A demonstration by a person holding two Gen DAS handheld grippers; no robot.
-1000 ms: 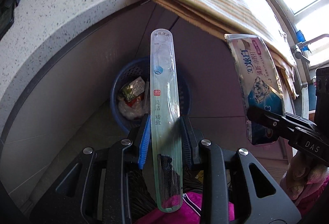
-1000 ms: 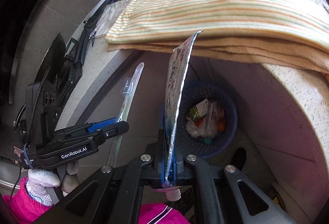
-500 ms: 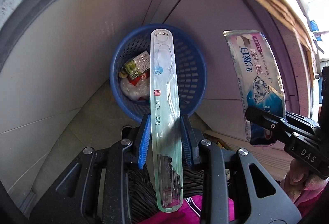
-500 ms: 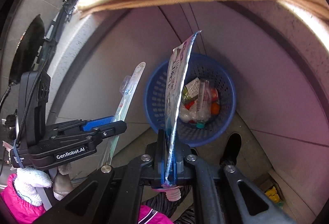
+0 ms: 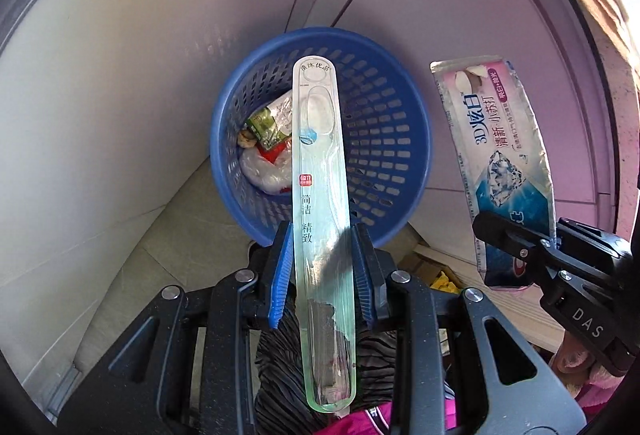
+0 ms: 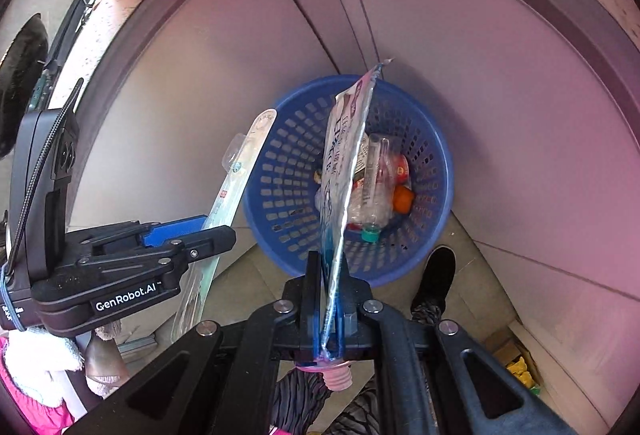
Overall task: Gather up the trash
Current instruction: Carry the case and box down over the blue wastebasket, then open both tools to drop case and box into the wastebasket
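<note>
The right gripper (image 6: 330, 295), marked "DAS", clamped the "3D" toothpaste tube (image 5: 496, 155) at frame right; the left gripper (image 5: 322, 263), marked "GenRobot.AI", pinched the toothbrush package (image 5: 320, 163) at centre, over the blue basket (image 5: 396, 139).

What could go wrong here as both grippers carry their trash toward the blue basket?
1. The toothbrush package is long; released by the left gripper at this angle, it might catch on the basket rim and tip out.
2. The flattened toothpaste tube in the right gripper hangs near the rim, so it could land on the floor.
3. The grippers are close together and could collide.
</note>
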